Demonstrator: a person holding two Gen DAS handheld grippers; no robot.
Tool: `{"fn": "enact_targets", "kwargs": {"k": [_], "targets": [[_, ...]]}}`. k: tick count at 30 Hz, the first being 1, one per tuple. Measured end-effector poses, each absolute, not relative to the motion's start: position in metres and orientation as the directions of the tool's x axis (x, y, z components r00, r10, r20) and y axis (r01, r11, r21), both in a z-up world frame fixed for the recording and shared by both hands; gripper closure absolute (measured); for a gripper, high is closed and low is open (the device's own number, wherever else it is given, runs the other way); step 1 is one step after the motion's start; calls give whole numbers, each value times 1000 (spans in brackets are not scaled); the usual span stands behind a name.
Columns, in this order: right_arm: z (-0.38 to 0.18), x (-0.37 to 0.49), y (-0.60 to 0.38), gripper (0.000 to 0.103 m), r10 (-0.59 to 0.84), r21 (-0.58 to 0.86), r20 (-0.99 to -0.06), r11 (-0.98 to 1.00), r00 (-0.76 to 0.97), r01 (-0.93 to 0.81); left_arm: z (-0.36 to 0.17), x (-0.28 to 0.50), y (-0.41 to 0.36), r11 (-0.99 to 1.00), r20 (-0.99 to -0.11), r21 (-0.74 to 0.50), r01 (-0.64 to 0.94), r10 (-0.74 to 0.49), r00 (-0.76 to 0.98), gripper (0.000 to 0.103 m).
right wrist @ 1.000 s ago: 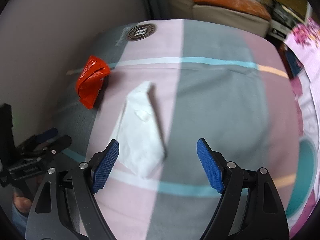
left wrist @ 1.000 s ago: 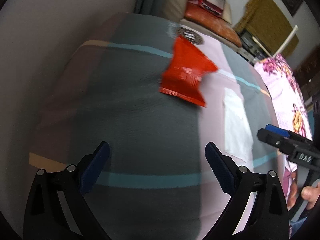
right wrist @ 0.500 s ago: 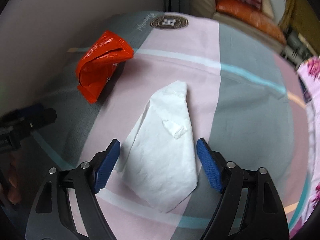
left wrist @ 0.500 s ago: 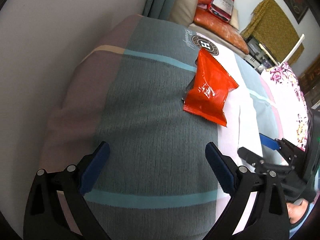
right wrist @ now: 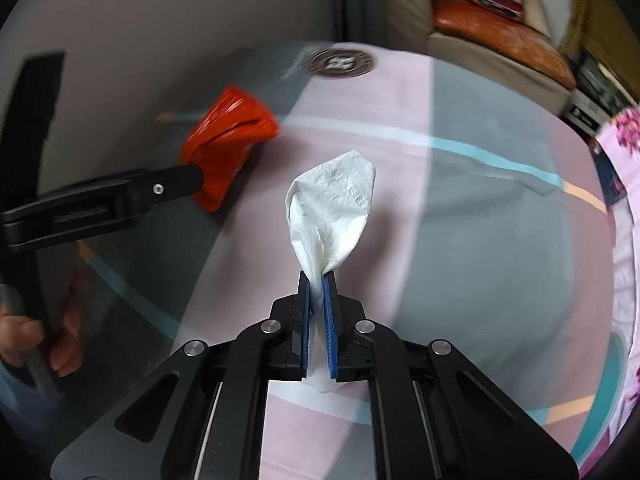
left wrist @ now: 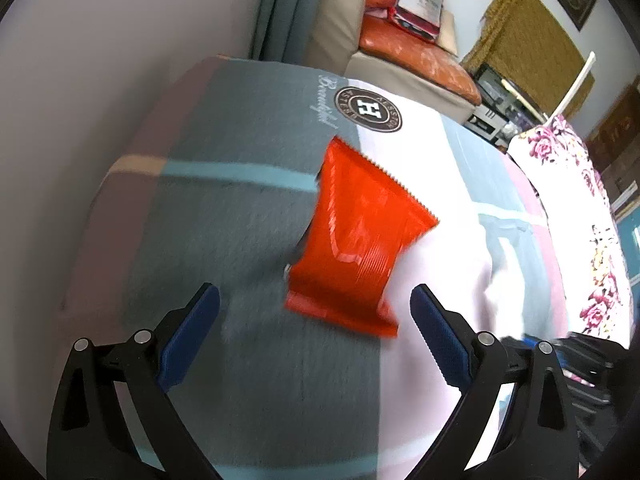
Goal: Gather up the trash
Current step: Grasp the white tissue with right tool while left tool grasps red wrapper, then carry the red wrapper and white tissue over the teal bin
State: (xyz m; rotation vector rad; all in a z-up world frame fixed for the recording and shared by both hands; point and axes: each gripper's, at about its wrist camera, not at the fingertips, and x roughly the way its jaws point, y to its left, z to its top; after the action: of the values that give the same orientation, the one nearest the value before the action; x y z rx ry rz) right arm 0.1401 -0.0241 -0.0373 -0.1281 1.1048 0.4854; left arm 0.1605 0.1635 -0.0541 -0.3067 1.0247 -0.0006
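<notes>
A red snack wrapper (left wrist: 360,248) lies on the striped blanket (left wrist: 224,232), just ahead of my left gripper (left wrist: 312,300). That gripper is open and the wrapper's near edge sits between its fingertips without touching them. In the right wrist view the wrapper (right wrist: 228,140) looks crumpled, with a left finger (right wrist: 120,196) beside it. My right gripper (right wrist: 316,280) has its jaws closing tight on a white tissue (right wrist: 332,204). The pads press its near end, and the rest bunches up from the blanket (right wrist: 480,240).
A person's hand (right wrist: 24,336) holds the left gripper's handle at the left edge. A wall (left wrist: 100,60) runs along the blanket's left side. A sofa with an orange cushion (left wrist: 416,56) and a red box stands beyond. Floral fabric (left wrist: 576,200) lies at the right.
The right gripper has closed from wide open onto the tissue, which now bunches upward. The left gripper has moved forward, so the red wrapper is now between its open fingertips.
</notes>
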Motion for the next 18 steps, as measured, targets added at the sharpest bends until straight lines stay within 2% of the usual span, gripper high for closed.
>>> {"fn": "enact_targets", "kwargs": {"k": [2, 4, 5, 6, 10, 18], "targets": [[-32, 141, -35, 96, 315, 147, -873, 897, 371, -416, -57, 169, 160, 963, -842, -234, -136, -131, 523, 10], [-30, 139, -44, 96, 318, 157, -868, 905, 381, -396, -62, 174, 155, 967, -851, -220, -130, -125, 510, 32], [-28, 141, -51, 96, 317, 161, -866, 909, 386, -385, -64, 172, 155, 969, -855, -210, -132, -116, 505, 48], [-26, 141, -58, 96, 316, 164, -864, 913, 392, -375, -63, 168, 153, 973, -854, -185, -138, -90, 512, 51], [-25, 140, -78, 96, 322, 188, -856, 923, 405, -336, -59, 161, 144, 973, -850, -190, -132, -95, 518, 53], [-17, 136, -133, 96, 338, 249, -829, 936, 446, -248, -41, 140, 85, 982, -844, -186, -12, -154, 514, 53]]}}
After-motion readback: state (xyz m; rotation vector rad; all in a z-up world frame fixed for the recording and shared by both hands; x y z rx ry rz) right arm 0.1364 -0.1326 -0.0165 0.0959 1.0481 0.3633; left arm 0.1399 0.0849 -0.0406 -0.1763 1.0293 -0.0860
